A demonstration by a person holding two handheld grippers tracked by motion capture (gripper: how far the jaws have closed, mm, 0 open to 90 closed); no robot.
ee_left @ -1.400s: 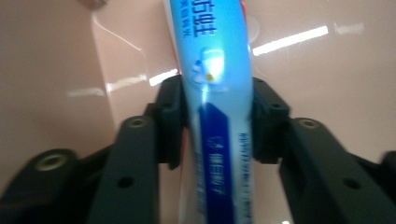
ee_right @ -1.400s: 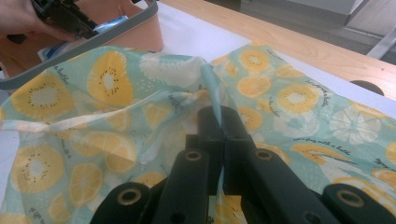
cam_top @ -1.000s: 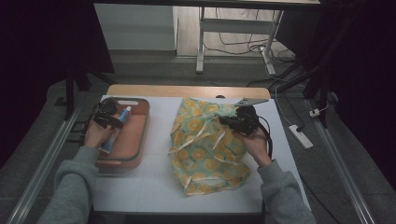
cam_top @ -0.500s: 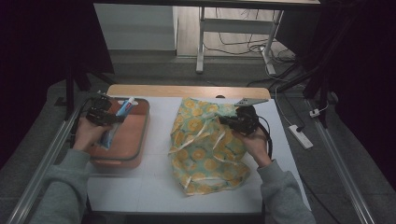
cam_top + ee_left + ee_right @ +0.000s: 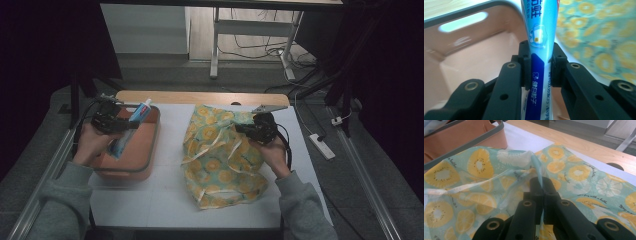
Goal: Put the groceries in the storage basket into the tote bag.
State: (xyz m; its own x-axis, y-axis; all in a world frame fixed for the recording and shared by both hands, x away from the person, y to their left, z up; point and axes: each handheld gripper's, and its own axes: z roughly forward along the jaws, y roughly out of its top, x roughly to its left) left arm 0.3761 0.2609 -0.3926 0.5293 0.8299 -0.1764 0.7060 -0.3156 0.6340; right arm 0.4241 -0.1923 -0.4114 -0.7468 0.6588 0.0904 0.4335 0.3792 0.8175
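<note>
left gripper point(image 5: 131, 125): clamped on the toothpaste tube point(image 5: 539, 45), up over the pink bin point(image 5: 150, 145) | right gripper point(image 5: 239, 129): pinching the fruit-print bag point(image 5: 220, 165) edge on the surface point(image 5: 165, 195)

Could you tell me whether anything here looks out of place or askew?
Nothing is spilled or damaged. The bag lies rumpled, one edge pinched by the right claw; the left claw holds the tube above the bin.
</note>
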